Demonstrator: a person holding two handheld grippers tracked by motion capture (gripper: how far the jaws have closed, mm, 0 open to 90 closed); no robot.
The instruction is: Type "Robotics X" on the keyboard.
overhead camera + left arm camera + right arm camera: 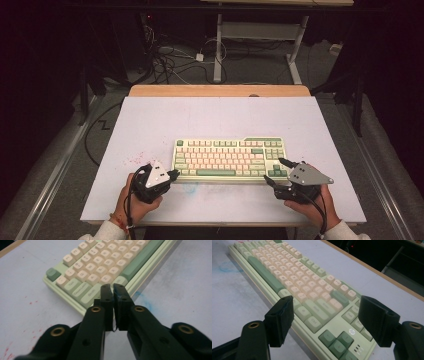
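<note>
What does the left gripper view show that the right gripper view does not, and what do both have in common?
Left gripper view alone: the left gripper with its black jaws closed together, red specks on the white table surface, and the keyboard's left end with a dark green corner key.

Right gripper view alone: the right gripper with jaws wide apart, and dark green arrow keys.

Both: the pale green keyboard with cream keys and a blue smudge.

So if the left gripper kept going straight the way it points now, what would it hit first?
Most likely the keyboard. The left gripper, jaws closed, points at its near left corner, tips at the front edge by the bottom-row keys. Whether they already touch it is unclear from the left gripper view.
</note>
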